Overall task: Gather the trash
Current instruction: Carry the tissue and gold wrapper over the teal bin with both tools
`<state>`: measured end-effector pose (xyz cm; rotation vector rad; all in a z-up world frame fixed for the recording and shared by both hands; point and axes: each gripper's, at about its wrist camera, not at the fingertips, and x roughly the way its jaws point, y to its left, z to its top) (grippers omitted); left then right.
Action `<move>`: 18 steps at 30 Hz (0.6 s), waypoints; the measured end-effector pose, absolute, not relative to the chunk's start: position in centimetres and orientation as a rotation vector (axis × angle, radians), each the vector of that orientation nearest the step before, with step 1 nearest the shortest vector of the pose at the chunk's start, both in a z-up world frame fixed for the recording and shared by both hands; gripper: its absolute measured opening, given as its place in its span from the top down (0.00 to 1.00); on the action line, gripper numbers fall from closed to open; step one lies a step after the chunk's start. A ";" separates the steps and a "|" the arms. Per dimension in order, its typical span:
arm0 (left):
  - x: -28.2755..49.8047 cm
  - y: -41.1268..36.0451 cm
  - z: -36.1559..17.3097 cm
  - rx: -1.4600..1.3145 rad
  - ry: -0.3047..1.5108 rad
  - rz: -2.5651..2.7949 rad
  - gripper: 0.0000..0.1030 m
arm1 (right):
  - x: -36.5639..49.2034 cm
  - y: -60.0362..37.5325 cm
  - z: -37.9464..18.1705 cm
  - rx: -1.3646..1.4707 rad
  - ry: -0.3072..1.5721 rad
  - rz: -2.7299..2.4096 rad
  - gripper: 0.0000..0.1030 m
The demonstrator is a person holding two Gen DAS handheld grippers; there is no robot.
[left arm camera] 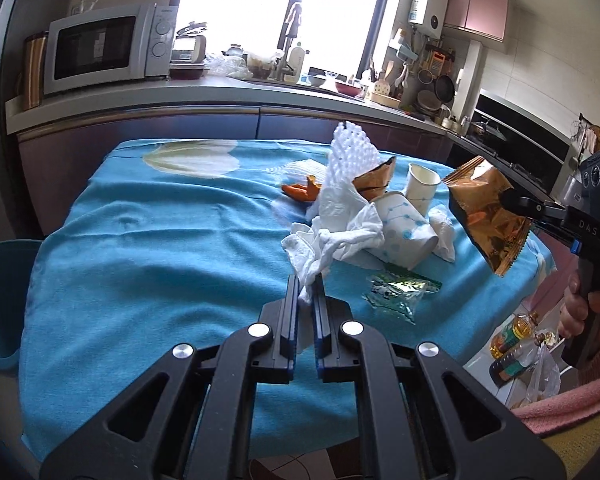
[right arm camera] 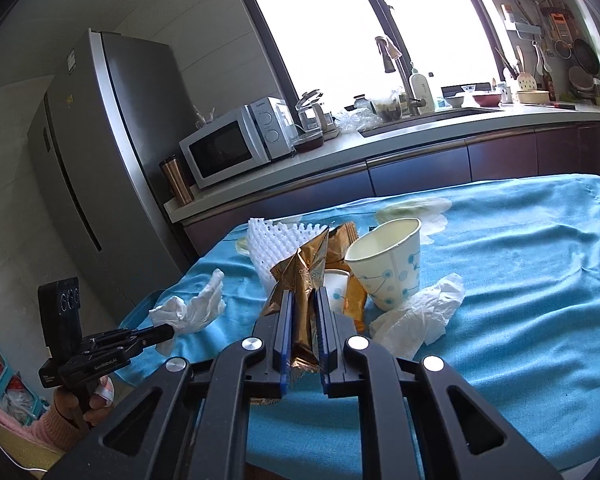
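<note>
Trash lies heaped on the blue cloth (left arm camera: 140,240) of the table: two paper cups (left arm camera: 406,232), a white foam net (left arm camera: 350,156), a loose tissue (right arm camera: 416,312), a piece of orange peel (left arm camera: 300,192) and a green wrapper (left arm camera: 396,292). The left gripper (left arm camera: 307,286) has its fingers clamped on a crumpled white tissue (left arm camera: 332,240), lifted beside the pile. The right gripper (right arm camera: 303,300) is closed on a gold snack bag (left arm camera: 488,216), which hangs clear of the cloth near the table's right edge.

blue tablecloth (left arm camera: 140,240), gold wrapper (left arm camera: 488,216), white tissue (left arm camera: 332,240)
</note>
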<state>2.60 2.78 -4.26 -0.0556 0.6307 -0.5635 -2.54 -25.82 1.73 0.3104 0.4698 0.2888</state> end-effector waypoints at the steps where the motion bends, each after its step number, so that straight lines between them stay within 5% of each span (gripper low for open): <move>1: 2.6 3.3 -4.1 -0.061 0.626 -0.551 0.93 | -2.4 -25.5 1.9 0.311 0.467 0.306 0.90; 18: 1.7 14.6 -2.0 -0.134 0.555 -0.255 0.93 | 5.7 -11.9 2.8 0.256 0.539 0.676 0.90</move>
